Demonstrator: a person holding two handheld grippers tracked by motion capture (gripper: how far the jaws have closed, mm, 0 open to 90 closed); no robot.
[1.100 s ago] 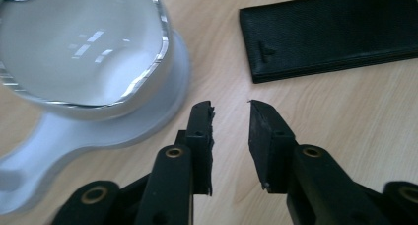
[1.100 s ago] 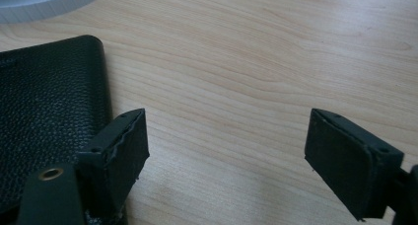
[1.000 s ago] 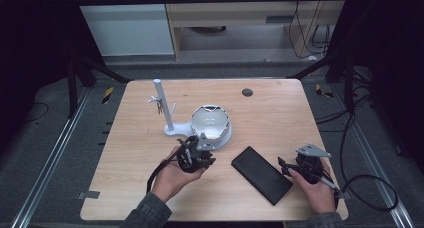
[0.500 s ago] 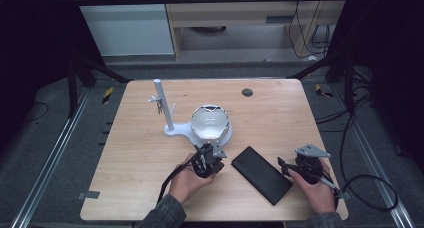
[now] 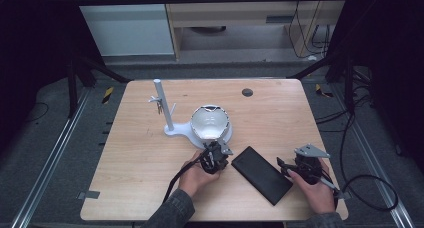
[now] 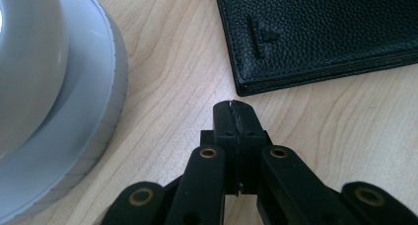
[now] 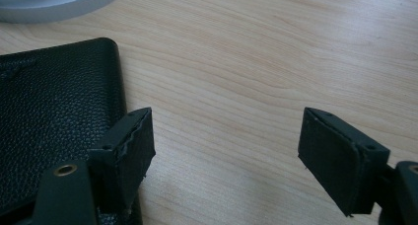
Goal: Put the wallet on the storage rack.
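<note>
On the pale wooden table [image 5: 140, 188], the biggest piece is the white round-based stand with its upright post and domed bowl [image 5: 210, 125], sitting mid-table. Just in front of it lies the flat black pebbled-leather wallet [image 5: 260, 174], angled, one corner pointing toward the stand's base but clear of it.

Now to the hands. The left gripper [image 5: 216, 158] sits low between the stand's base and the wallet's near corner, and its jaws are clenched tight on nothing; the left gripper view has the tips [image 6: 234, 117] pressed together just short of the wallet's corner [image 6: 320, 32], with bare wood between. The right gripper [image 5: 286, 167] waits at the wallet's opposite long edge, jaws spread wide and empty; in the right gripper view one pad [image 7: 129, 151] rides over the leather's edge [image 7: 54, 126] while the other hangs over the wood.

The step looks like a two-handed pick-up of that wallet. The closed left tips would serve well as a wedge or a stop: they should stay low and square to the edge and press gently so the leather doesn't skate toward the stand. The right jaws need the wallet's edge between them before squeezing, so one pad must slip beneath.
</note>
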